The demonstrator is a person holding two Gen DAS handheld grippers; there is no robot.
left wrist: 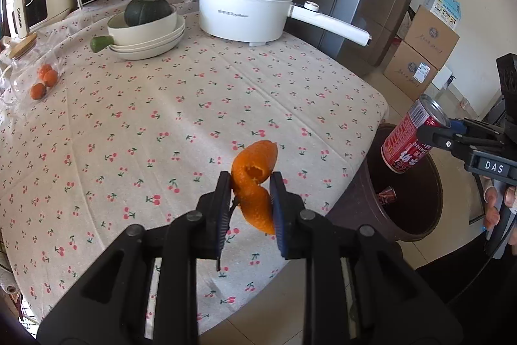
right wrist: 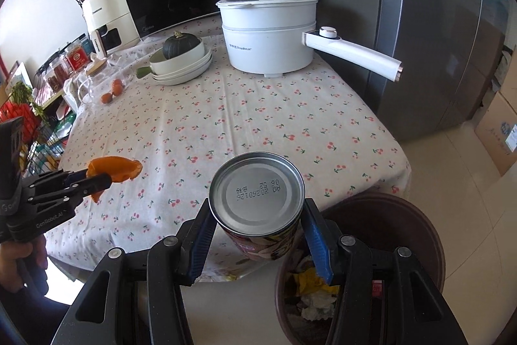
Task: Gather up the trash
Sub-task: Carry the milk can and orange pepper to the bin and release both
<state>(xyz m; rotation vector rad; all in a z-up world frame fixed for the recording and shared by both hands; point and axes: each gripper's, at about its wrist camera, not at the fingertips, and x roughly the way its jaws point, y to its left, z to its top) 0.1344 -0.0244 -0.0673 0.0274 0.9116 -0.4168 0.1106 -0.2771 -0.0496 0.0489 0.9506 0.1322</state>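
The left gripper (left wrist: 248,180) pinched a curled orange peel (left wrist: 255,183) above the cherry-print tablecloth (left wrist: 161,118), its pith side hidden; the right gripper (right wrist: 258,215) clamped a red can (right wrist: 257,186) (label mostly unreadable) over the brown bin (left wrist: 416,228) at four o'clock

Your left gripper (left wrist: 248,183) pinches a curled orange peel (left wrist: 255,183) between its pads, above the cherry-print tablecloth (left wrist: 161,118). Off to its right, your right gripper (left wrist: 434,131) grips a red can (left wrist: 407,138) over the brown trash bin (left wrist: 416,225), where another can (left wrist: 386,195) lies.
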